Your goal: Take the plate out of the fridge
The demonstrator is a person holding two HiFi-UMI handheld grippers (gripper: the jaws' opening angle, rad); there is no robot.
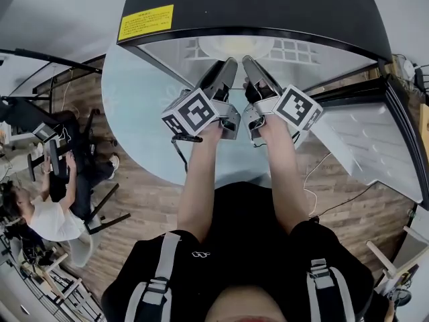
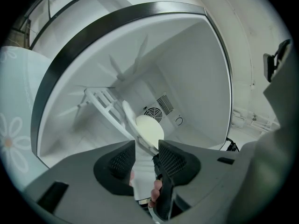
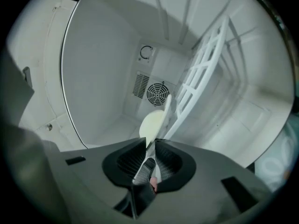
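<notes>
A pale cream plate point(image 1: 234, 45) sits inside the open fridge point(image 1: 255, 5), resting against a white shelf rack point(image 2: 105, 101). Both grippers reach in side by side at its near rim. In the left gripper view the plate point(image 2: 149, 129) has its rim between the jaws of my left gripper point(image 2: 144, 146). It lies against the right pad, with a gap to the left pad. In the right gripper view, my right gripper point(image 3: 150, 143) has both pads closed on the thin rim of the plate point(image 3: 152, 124). From the head view I see the left gripper point(image 1: 231, 62) and right gripper point(image 1: 247, 60) almost touching.
The fridge's white inner walls close in on all sides, with a round fan vent point(image 3: 158, 93) at the back. The rack point(image 3: 201, 69) runs along one side. The fridge door point(image 1: 362, 139) stands open at the right. A seated person point(image 1: 47, 213) is far left on the wooden floor.
</notes>
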